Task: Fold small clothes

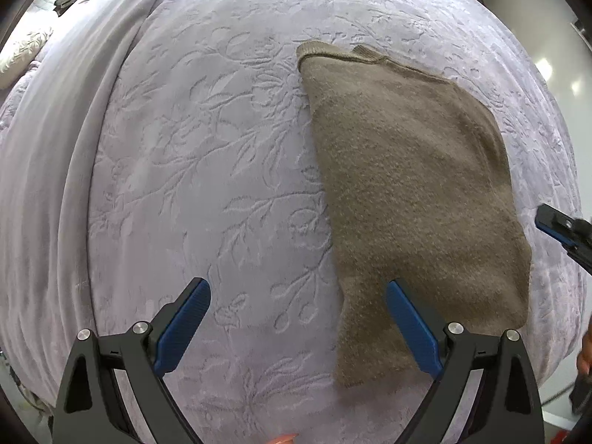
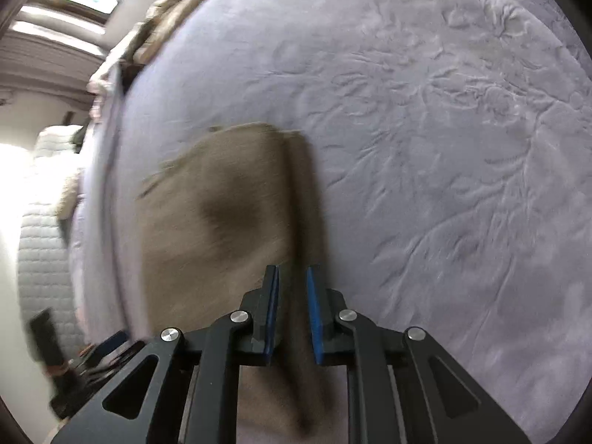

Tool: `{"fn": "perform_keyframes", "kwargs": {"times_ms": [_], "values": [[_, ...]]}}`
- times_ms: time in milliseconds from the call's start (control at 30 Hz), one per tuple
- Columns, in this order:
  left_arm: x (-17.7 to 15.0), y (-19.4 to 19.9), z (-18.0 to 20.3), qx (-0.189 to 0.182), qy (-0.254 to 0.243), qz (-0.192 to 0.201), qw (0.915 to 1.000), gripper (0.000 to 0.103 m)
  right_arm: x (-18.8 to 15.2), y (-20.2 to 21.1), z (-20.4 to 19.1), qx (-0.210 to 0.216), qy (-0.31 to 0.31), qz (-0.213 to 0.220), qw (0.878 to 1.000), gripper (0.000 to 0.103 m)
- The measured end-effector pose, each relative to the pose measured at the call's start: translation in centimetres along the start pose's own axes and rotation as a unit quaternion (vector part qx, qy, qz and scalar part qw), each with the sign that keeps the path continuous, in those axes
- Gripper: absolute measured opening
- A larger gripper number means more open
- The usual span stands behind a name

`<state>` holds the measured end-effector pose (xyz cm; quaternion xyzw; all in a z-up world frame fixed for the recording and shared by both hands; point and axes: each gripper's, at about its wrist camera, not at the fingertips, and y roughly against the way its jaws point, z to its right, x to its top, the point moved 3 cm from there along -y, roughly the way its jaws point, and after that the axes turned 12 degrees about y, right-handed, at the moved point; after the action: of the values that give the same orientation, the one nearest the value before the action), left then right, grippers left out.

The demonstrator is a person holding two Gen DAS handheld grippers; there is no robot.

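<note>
A brown knitted garment (image 1: 414, 185) lies folded and flat on the lilac embossed bed cover (image 1: 203, 148). My left gripper (image 1: 298, 283) points straight down over the bed and is wide open. Its right finger (image 1: 410, 318) hangs above the garment's lower left part, and its left finger is over bare cover. My right gripper (image 1: 555, 222) comes in from the right edge, beside the garment's right side. In the blurred right wrist view, the right gripper (image 2: 292, 268) has its blue pads a narrow gap apart. A raised fold of the garment (image 2: 222, 214) runs under that gap, and the pads do not press on it.
A smooth grey blanket (image 1: 55, 148) lies in folds along the bed's left side, with pillows (image 1: 22, 48) beyond it. Pale floor (image 1: 555, 66) shows past the bed's right edge. A fingertip (image 1: 283, 438) peeks in at the bottom. A white quilted cover (image 2: 40, 240) lies left of the bed cover (image 2: 444, 148).
</note>
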<state>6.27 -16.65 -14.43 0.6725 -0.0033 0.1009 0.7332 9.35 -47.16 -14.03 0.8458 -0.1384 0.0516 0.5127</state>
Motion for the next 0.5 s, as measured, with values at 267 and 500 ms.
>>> {"fn": "perform_keyframes", "kwargs": {"times_ms": [267,500], "values": [[-0.7,0.5,0.2,0.005,-0.005,-0.007,0.9999,0.096,-3.4,-2.3,-2.6,-0.031,0.056,-0.05,0.997,0.018],[-1.1,0.6,0.2,0.023,-0.018,-0.006,0.9996,0.096,-5.3,-2.3,-0.5,-0.015,0.023,-0.062,0.998,0.018]]}}
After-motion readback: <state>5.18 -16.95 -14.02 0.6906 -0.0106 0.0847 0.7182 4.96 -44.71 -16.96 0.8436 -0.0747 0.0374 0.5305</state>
